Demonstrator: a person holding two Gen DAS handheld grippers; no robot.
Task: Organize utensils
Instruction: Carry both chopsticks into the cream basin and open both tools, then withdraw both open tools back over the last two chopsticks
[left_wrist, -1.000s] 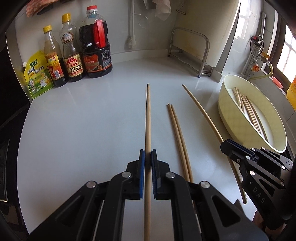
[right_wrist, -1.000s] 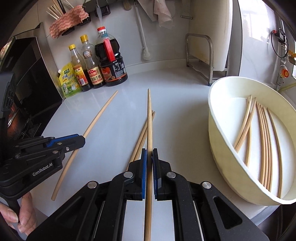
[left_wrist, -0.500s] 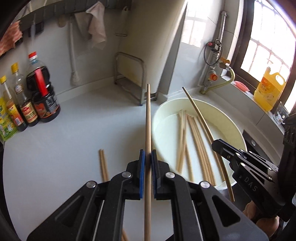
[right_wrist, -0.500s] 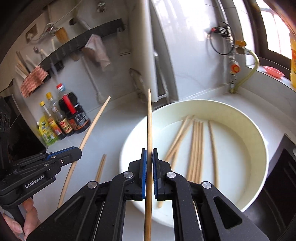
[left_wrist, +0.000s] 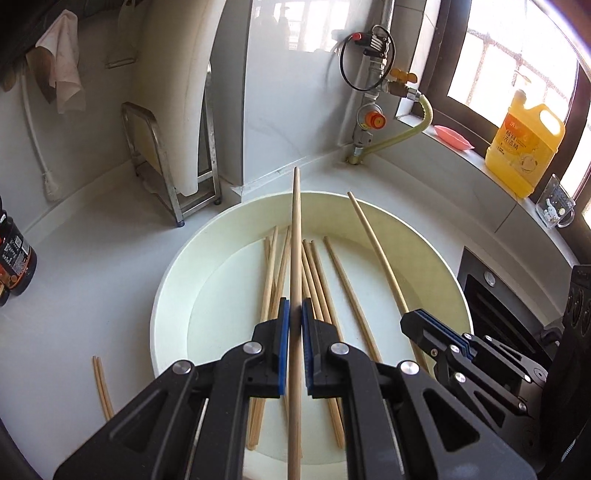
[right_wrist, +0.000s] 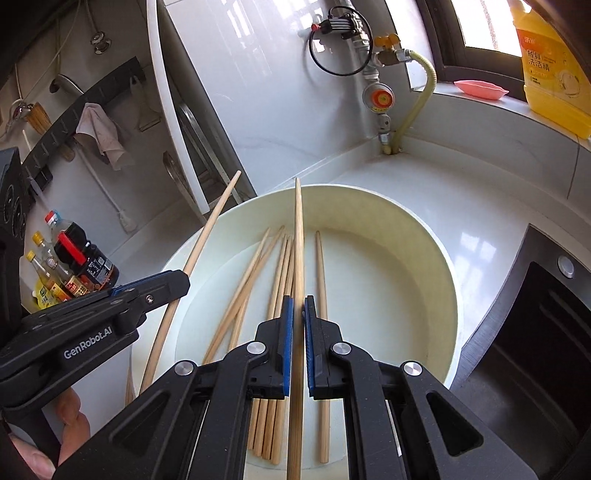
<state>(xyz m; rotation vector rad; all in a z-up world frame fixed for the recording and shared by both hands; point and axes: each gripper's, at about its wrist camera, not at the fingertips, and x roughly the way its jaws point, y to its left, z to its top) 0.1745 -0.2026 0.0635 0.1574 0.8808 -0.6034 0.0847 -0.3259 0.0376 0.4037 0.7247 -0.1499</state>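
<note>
Over a round cream basin (left_wrist: 173, 288) my left gripper (left_wrist: 294, 314) is shut on one long wooden chopstick (left_wrist: 295, 236) that points away along the fingers. In the left wrist view my right gripper (left_wrist: 412, 323) enters from the right, shut on a second chopstick (left_wrist: 373, 243). The right wrist view shows that right gripper (right_wrist: 298, 314) clamped on its chopstick (right_wrist: 298, 229) above the basin (right_wrist: 443, 284), with the left gripper (right_wrist: 179, 284) and its chopstick (right_wrist: 207, 236) at the left. Several chopsticks (right_wrist: 273, 273) lie on the basin's floor. Two more chopsticks (left_wrist: 101, 384) lie on the counter left of it.
A metal rack (left_wrist: 166, 177) with a white board stands behind the basin. A gas valve and hose (left_wrist: 373, 118) rise at the back. A yellow jug (left_wrist: 524, 147), pink dish (left_wrist: 452, 136) and glass (left_wrist: 554, 206) sit on the sill. Sauce bottles (right_wrist: 74, 266) stand far left; a dark stove top (right_wrist: 535, 332) lies right.
Both grippers have swung right from the bare counter to above the basin, each still carrying its chopstick. The two chopsticks left on the counter now lie at the left edge.
</note>
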